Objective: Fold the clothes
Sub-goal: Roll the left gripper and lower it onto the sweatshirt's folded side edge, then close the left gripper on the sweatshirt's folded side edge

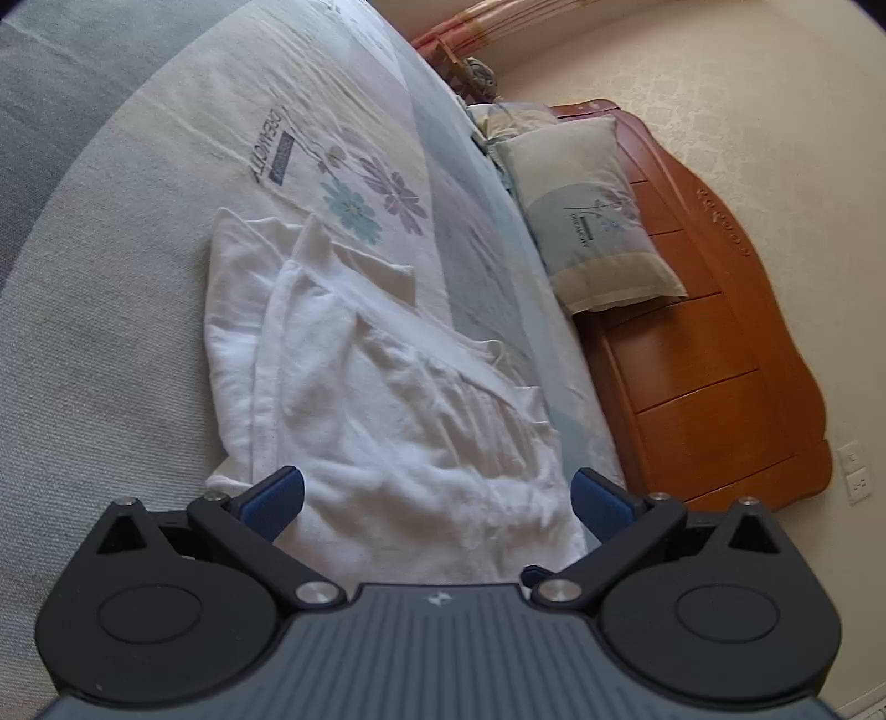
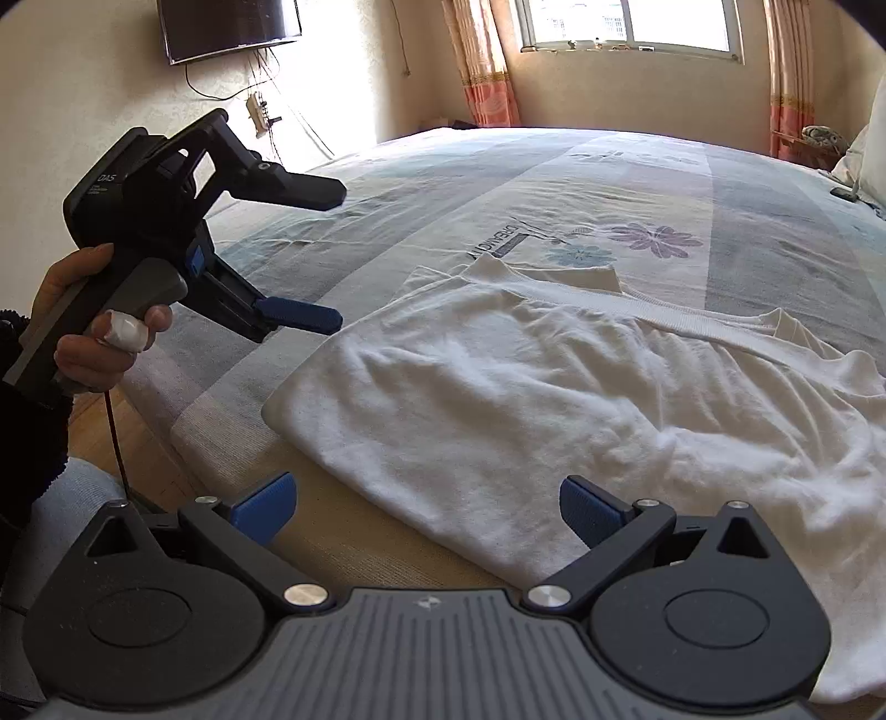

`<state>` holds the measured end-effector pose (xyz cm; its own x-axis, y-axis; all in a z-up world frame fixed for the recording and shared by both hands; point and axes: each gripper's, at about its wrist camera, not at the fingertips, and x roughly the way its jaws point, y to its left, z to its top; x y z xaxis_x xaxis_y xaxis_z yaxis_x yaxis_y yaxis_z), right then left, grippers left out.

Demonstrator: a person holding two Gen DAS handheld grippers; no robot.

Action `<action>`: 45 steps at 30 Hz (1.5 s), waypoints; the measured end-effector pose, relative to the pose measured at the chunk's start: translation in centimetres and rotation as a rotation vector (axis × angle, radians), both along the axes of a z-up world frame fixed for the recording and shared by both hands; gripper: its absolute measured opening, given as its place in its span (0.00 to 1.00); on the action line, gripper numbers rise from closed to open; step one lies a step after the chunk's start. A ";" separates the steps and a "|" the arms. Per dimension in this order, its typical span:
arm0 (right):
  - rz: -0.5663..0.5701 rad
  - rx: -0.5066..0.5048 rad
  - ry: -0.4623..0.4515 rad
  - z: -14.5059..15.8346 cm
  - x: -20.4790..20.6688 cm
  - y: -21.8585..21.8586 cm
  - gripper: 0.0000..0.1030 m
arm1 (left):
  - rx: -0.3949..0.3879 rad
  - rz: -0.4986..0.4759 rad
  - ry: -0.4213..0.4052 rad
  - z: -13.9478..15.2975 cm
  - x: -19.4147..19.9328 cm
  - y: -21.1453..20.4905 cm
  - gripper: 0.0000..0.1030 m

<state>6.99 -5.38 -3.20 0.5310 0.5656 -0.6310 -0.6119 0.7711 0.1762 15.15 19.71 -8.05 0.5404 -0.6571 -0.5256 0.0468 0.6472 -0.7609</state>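
Standing at the near edge of the bed (image 2: 554, 166), I see the white shirt (image 2: 554, 399) lying partly folded there, one side already turned in, its ribbed hem running across toward the flowered print. Both tools hang just above it with nothing in them: the right gripper (image 2: 423, 507) has its blue pads spread wide over the shirt's near border, and the left gripper (image 1: 437, 501) is likewise parted over the cloth. To my eye the next fold goes best if each takes a corner of the same edge, pinching all the layers, then lifting evenly so the wrinkled middle smooths out. The wooden headboard (image 1: 720, 354) stands at the head of the bed with a pillow (image 1: 598, 216) leaning on it; a curtained window (image 2: 631, 25) and a wall-mounted screen (image 2: 230, 25) sit beyond.
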 end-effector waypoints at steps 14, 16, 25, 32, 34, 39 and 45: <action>-0.078 0.068 0.093 -1.9 1.8 -1.7 1.00 | -0.025 0.106 -0.031 0.5 0.4 4.7 0.98; -0.074 0.072 0.094 -1.9 1.9 -1.7 1.00 | -0.036 0.090 0.004 -0.6 1.3 4.4 0.98; -0.049 0.128 0.103 -1.3 2.7 -2.6 1.00 | -0.041 0.007 0.046 -1.9 5.3 2.8 0.99; -0.070 0.146 0.063 -0.2 3.0 -3.6 1.00 | -0.035 -0.021 0.057 -1.9 7.6 1.9 0.99; -0.078 0.157 0.058 0.1 3.0 -4.1 1.00 | -0.065 -0.023 0.079 -2.2 6.8 2.0 0.99; -0.089 0.177 0.058 0.2 3.0 -5.2 1.00 | -0.079 -0.074 0.096 -2.3 4.5 1.6 0.99; -0.105 0.197 0.077 -0.1 3.0 -5.9 1.00 | -0.084 -0.058 0.109 -2.6 7.4 0.9 0.99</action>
<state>10.02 -11.30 -3.32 0.5482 0.6261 -0.5545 -0.5088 0.7759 0.3731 22.58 20.63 -10.62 0.4430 -0.7298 -0.5207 -0.0038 0.5793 -0.8151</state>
